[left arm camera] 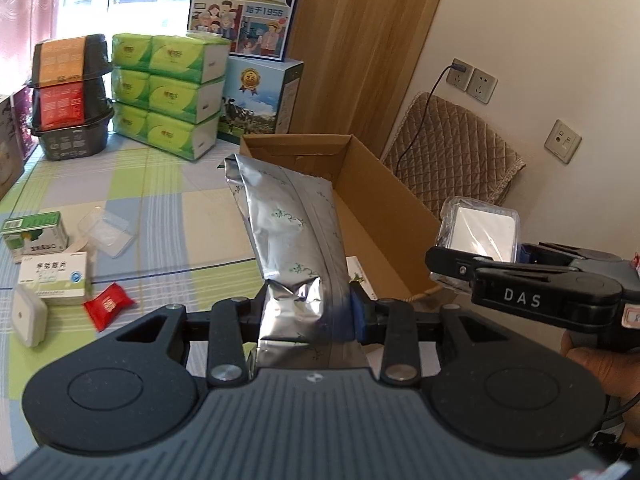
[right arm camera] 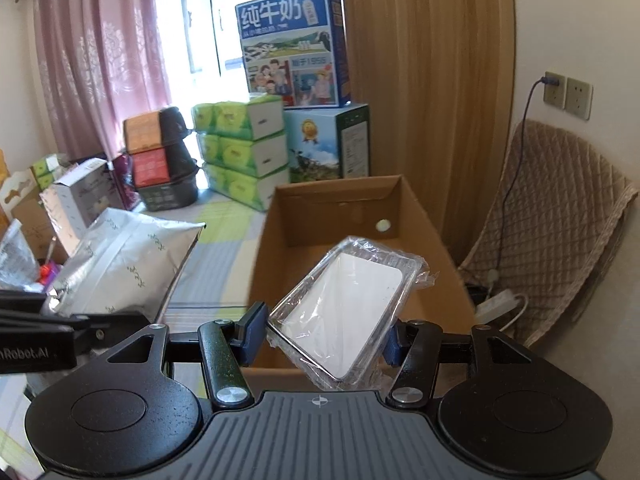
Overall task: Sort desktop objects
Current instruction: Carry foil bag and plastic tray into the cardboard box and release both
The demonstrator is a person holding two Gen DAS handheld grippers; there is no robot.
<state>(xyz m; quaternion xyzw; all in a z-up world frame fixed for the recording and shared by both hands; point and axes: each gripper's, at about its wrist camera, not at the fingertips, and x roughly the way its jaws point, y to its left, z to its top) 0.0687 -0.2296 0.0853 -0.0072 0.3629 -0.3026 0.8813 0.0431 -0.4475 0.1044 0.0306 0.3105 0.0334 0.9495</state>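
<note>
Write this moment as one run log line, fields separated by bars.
left gripper: shut on silver foil pouch | right gripper: shut on plastic-wrapped white box | both beside open brown cardboard box

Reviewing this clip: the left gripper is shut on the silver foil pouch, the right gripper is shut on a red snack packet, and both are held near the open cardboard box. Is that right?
Not quite. The right gripper is shut on a clear-wrapped white case, as the right wrist view shows. The red snack packet lies on the tablecloth. The rest holds: the left gripper is shut on the silver foil pouch, both near the open cardboard box.
</note>
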